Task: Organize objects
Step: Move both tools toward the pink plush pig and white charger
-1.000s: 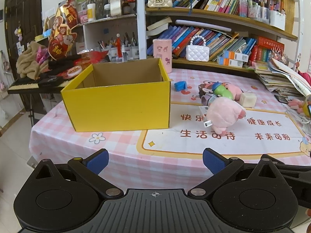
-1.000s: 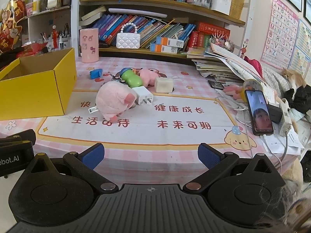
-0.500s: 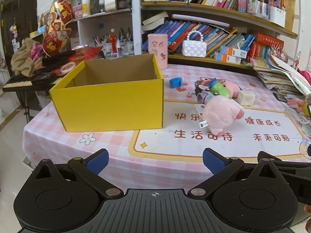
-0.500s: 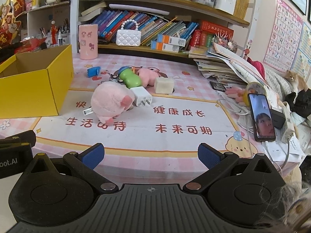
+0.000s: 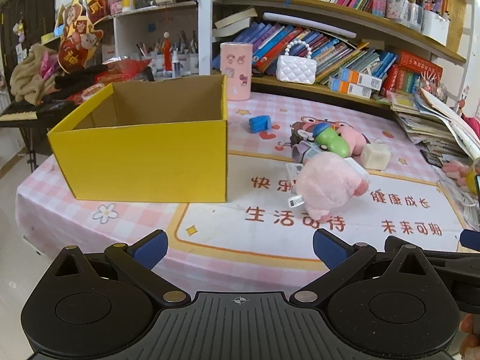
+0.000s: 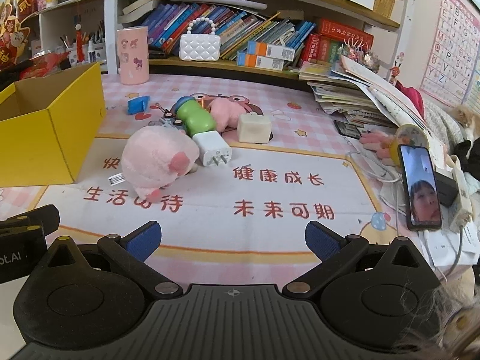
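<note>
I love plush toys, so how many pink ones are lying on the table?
2, perhaps more. The big pink plush pig lies nearest, against the white charger. A smaller pink plush lies behind the green bottle. Something pink by the phone is unclear.

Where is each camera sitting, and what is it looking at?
Left wrist: on the left gripper, facing the open yellow cardboard box; only its blue-padded fingers show.
Right wrist: on the right gripper, facing the white plug charger and propped phone; its fingers show.
Both views share the fluffy pink plush pig.
</note>
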Available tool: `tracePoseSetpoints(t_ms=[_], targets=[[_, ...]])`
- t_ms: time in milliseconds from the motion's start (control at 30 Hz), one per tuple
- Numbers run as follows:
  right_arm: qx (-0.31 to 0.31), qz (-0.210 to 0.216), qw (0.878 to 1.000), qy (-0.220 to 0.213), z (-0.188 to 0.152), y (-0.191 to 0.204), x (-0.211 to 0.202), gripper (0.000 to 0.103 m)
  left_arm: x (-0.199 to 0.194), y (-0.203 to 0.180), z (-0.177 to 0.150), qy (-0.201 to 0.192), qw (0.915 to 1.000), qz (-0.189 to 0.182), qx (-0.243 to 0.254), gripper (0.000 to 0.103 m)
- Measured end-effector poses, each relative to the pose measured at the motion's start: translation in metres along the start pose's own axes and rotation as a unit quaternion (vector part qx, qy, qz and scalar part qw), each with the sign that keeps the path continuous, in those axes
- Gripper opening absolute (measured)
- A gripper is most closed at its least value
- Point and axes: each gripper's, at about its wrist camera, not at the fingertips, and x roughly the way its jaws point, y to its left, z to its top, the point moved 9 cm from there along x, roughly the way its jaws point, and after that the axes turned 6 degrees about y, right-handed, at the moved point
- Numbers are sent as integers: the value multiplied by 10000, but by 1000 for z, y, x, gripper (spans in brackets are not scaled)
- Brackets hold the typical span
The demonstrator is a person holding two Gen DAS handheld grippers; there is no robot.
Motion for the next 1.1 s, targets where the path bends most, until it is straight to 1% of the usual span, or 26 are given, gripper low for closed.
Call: tracePoseSetpoints(t_ms=[100, 167, 367, 500, 567, 667, 867, 967, 1033, 1100], targets=[[-75, 28, 10000, 49, 5, -6, 9, 101, 6, -10, 5, 19, 9999, 101, -2, 103], [-73, 70, 9999, 67, 8, -12, 14, 101, 11, -17, 7, 38, 9999, 89, -27, 103], [44, 216, 9997, 41, 20, -32, 29, 101, 22, -39, 15, 114, 9998, -105, -80, 103], [117, 317, 9993, 144, 25, -46, 42, 101, 32, -55, 21, 231, 9993, -267, -102, 103], [175, 328, 9991, 186, 27, -53, 49, 101, 36, -65, 25, 254, 9991, -350, -35, 103], [251, 223, 9994, 102, 32, -63, 56, 101, 39, -78, 31, 220, 9989, -387, 137, 103], [454, 370, 9983, -72, 45, -81, 68, 101, 53, -92, 42, 284, 9988, -340, 218, 103], [512, 323, 9982, 29, 50, -89, 75, 101, 64, -99, 48, 345, 9986, -297, 273, 103], [631, 222, 9978, 41, 52, -96, 78, 101, 71, -105, 52, 358, 9983, -274, 381, 103], [794, 227, 9966, 66, 54, -104, 81, 101, 79, -111, 55, 377, 9976, -251, 523, 103]])
